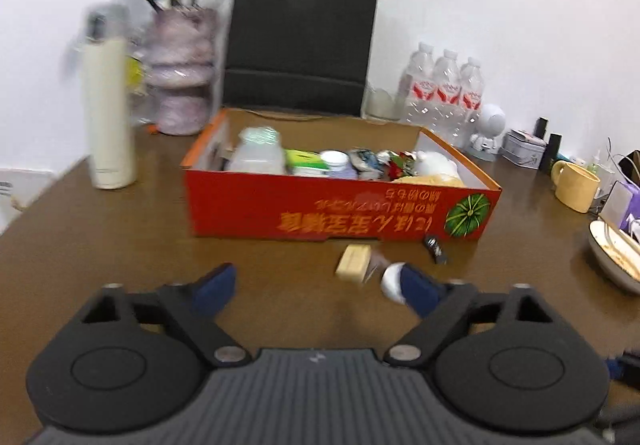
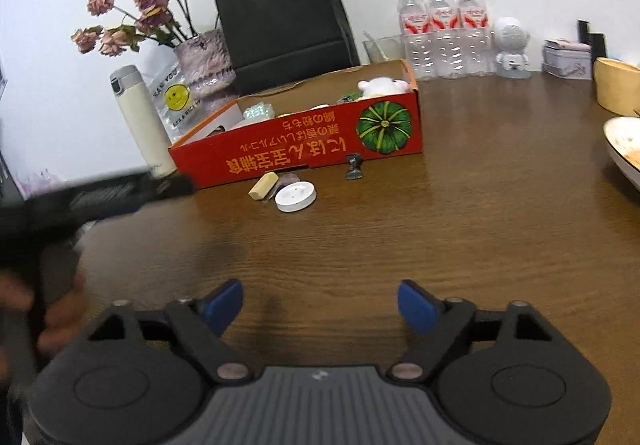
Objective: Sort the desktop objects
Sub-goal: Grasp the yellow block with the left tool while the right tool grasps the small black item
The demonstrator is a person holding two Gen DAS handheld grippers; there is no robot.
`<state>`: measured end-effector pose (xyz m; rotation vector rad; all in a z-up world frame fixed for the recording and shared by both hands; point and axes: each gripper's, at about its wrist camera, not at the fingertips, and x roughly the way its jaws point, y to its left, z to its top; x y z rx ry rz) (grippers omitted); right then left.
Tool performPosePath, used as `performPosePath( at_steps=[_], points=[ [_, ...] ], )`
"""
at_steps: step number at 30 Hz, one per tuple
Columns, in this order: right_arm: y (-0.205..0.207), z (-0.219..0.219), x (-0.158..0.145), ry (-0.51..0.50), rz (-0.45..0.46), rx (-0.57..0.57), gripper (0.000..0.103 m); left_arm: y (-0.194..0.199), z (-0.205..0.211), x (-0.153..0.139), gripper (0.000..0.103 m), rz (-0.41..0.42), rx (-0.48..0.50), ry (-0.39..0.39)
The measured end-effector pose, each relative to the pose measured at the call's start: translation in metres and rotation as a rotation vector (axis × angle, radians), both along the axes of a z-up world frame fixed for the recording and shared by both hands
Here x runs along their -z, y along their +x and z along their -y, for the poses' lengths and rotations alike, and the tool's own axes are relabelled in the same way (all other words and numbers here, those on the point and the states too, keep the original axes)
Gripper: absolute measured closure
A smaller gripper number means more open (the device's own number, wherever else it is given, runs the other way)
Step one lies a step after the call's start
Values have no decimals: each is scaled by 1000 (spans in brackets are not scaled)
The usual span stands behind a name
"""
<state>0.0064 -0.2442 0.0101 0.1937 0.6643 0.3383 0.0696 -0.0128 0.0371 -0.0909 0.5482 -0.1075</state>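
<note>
Left gripper: jaws spread, empty.
Right gripper: jaws spread, empty.
Next target: white disc beside red box; straddle rim squarely, clamp gently.

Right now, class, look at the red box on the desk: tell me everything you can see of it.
The red box is a shallow, open-topped cardboard carton with plain brown inner walls. Its front face bears yellow printed characters, upside down, and a green pumpkin picture at one end. It sits flat on the brown table, in front of a black paper bag. It holds mixed items, among them a white plush toy. Neither gripper touches it.
</note>
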Motion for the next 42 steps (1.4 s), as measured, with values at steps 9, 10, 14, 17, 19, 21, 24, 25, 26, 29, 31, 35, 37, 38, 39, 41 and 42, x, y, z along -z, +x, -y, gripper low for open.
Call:
performPosePath(
  at_steps=[9,10,14,17,19,21,24,25,26,29,31,35,37,38,39,41,42],
  points=[
    [46,10,-2,-47,8,11,46,80,3,34,70,-140,151,-113],
    [53,11,-1,-47,8,12,46,82,2,37,78,-155,162,-127],
    [87,6,-3,-69,22,5,48,78,-9,38,81,-149,147,-168],
    [116,-7,-6,-96,45,-17,52,71,-19,29,81,-132,111,-211],
    [138,-19,-8,-120,43,-22,57,66,-26,21,81,-99,85,-211],
    [157,-31,-4,-168,59,-33,63,62,-32,16,81,-77,47,-193],
    [174,-41,7,-241,41,-35,82,62,-40,14,81,-73,2,-173],
    [176,-41,11,-244,35,-38,85,64,-41,14,81,-81,-6,-173],
    [174,-42,12,-264,50,-36,93,64,-42,15,81,-84,-6,-178],
    [171,-42,10,-275,46,-44,95,63,-39,14,81,-73,10,-171],
    [163,-41,8,-274,49,-34,95,61,-34,14,81,-60,13,-138],
    [127,-25,-15,-242,118,10,95,52,-26,15,81,-40,7,-79],
    [105,-12,-28,-232,145,36,95,38,-20,11,81,-17,-19,-59],
    [95,-5,-32,-234,157,51,95,30,-17,9,81,-4,-24,-66],
    [85,3,-37,-234,166,74,95,22,-14,6,81,4,-28,-77],
    [69,18,-44,-213,178,102,95,3,-7,-2,81,29,-25,-79],
    [62,24,-48,-204,184,115,95,-5,-2,-6,81,44,-20,-63]
  ],
)
